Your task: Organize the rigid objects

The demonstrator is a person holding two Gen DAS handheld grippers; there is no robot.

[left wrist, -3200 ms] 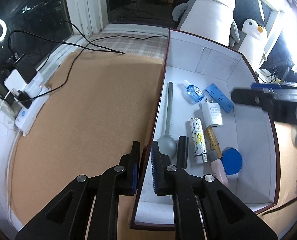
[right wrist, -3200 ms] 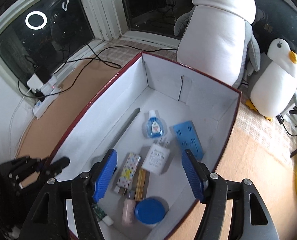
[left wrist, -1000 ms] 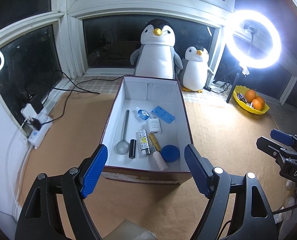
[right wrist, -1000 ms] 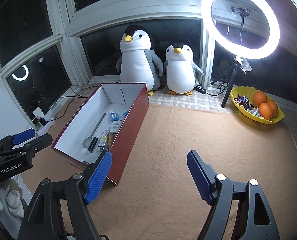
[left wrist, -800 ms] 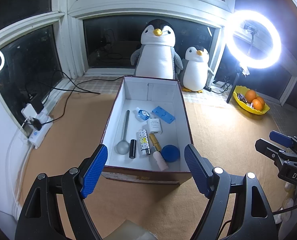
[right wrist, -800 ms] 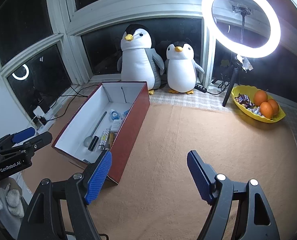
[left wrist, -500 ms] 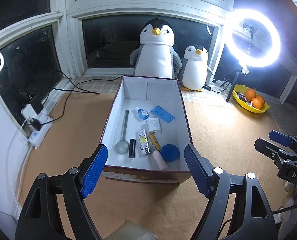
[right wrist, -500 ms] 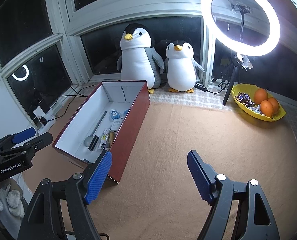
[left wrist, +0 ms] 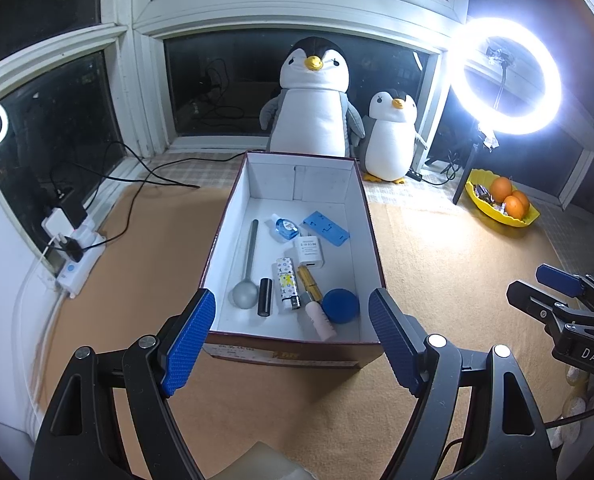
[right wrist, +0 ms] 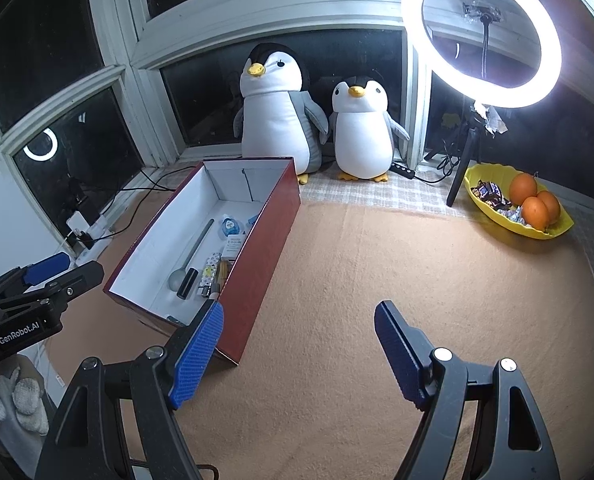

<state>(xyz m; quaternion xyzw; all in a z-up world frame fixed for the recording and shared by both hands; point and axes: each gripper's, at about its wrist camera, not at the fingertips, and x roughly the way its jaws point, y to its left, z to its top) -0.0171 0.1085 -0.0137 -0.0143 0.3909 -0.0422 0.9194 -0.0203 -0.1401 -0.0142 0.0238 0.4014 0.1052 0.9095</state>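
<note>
I read the sorting as about done, so what's left for me is to hold both tools back off the box (left wrist: 293, 350) and check the layout; my left gripper (left wrist: 293, 336) hangs in front of its near wall with fingers spread wide and nothing between them, and my right gripper (right wrist: 299, 350) sits over the bare orange mat (right wrist: 397, 280) beside the box's red long side, fingers also spread and empty. If I do go back in, I'd come straight down over the open top, clear of the thin walls, so as not to shove the box. It stands toward the mat's left-back part, just in front of the big penguin (left wrist: 313, 96). Inside, from the left wall: a long-handled spoon (left wrist: 248, 272), a black tube (left wrist: 265, 297), a patterned lighter (left wrist: 286, 285), a gold stick (left wrist: 309, 288), a pink tube (left wrist: 320, 319), a blue round lid (left wrist: 340, 306); behind them a white charger (left wrist: 309, 252), a small blue bottle (left wrist: 285, 227) and a blue plate (left wrist: 325, 227). The yellow dish (right wrist: 493, 216) by the mat's right-back corner holds oranges and sweets
</note>
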